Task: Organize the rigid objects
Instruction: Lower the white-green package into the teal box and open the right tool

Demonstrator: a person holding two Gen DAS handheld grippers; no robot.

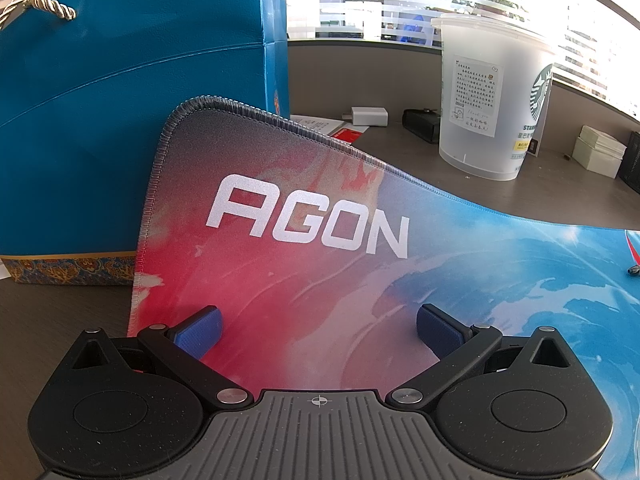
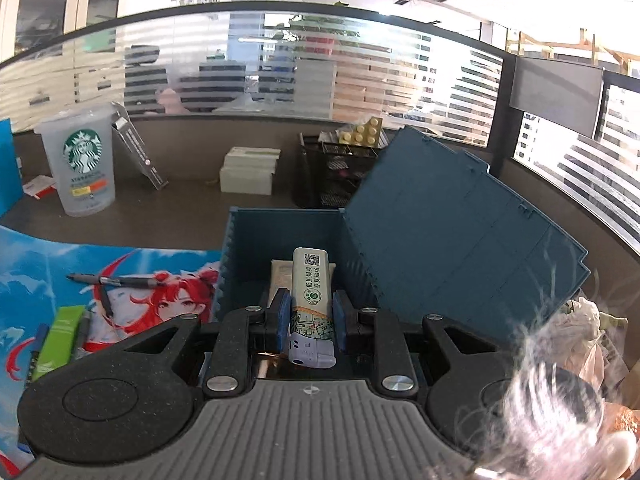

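Observation:
My right gripper [image 2: 309,307] is shut on a white lighter [image 2: 311,300] printed with green characters. Its blue pads press the lighter's two sides, and it hangs over the near edge of an open teal storage box [image 2: 280,220]. The box lid [image 2: 460,236] leans back to the right. A beige flat item [image 2: 282,276] lies inside the box. My left gripper [image 1: 318,330] stands open above the red-and-blue AGON mouse mat [image 1: 304,216], with nothing between its fingers. Two pens [image 2: 120,281] and a green box [image 2: 60,336] lie on the mat at the left of the right wrist view.
A blue gift bag [image 1: 132,112] stands behind the mat's curled corner. A frosted Starbucks cup [image 1: 488,100], white charger [image 1: 370,116], black mesh organizer [image 2: 336,176], white boxes [image 2: 250,170] and grey partition line the desk's back. Fluffy items [image 2: 560,380] sit at the right.

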